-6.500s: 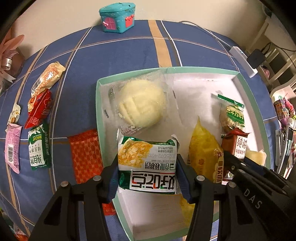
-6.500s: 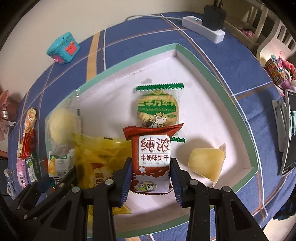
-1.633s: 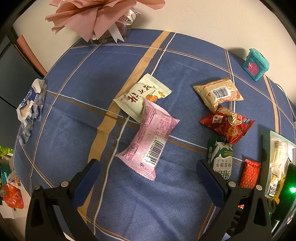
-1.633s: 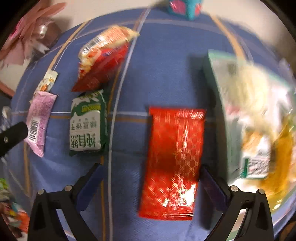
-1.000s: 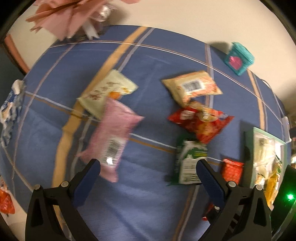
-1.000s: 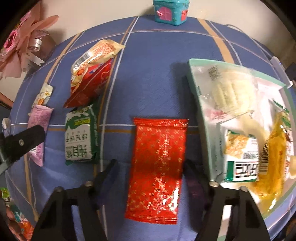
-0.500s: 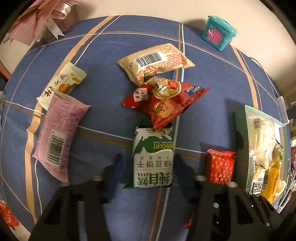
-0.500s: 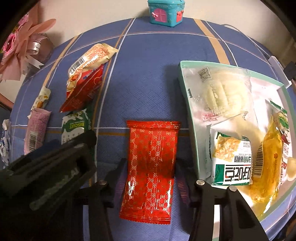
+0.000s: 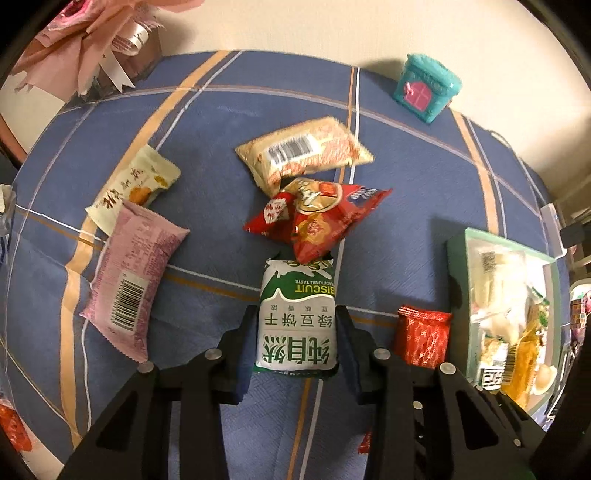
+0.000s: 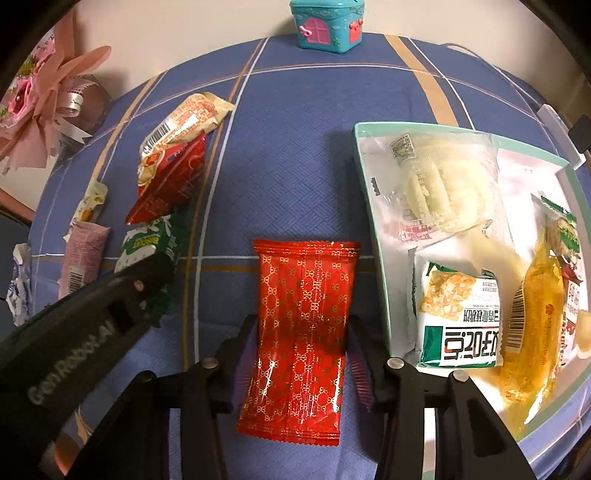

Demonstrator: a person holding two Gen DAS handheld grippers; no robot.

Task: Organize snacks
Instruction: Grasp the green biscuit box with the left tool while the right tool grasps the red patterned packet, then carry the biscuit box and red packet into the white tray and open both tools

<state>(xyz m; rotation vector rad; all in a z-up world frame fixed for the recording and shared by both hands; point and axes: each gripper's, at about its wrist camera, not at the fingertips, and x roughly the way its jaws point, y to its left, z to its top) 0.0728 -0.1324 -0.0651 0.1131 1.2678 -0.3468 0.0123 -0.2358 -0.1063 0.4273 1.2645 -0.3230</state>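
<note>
Left wrist view: the left gripper [image 9: 297, 349] has its fingers closed against the sides of a green biscuit packet [image 9: 297, 325] lying on the blue checked tablecloth [image 9: 207, 147]. The packet's far end is tucked under a red snack bag [image 9: 317, 218], which leans on a beige packet [image 9: 303, 155]. Lifting straight up could drag the red bag along or let the slippery wrapper slide out of the narrow pinch. A pink packet [image 9: 133, 280] and a cream packet [image 9: 133, 188] lie to the left; the green-rimmed tray [image 9: 456, 295] sits at the right edge.

Right wrist view: the right gripper [image 10: 301, 354] straddles a red patterned packet [image 10: 301, 332], fingers at its sides; whether they press it I cannot tell. The packet lies just beside the tray's left wall [image 10: 369, 229], so a low carry could catch that rim. The tray already holds several snacks, leaving little bare floor, and both grippers work close together.

The cloth covers the whole surface. A teal toy house [image 10: 327, 22] stands at the far edge against a plain wall, and a pink bouquet [image 10: 44, 99] sits far left.
</note>
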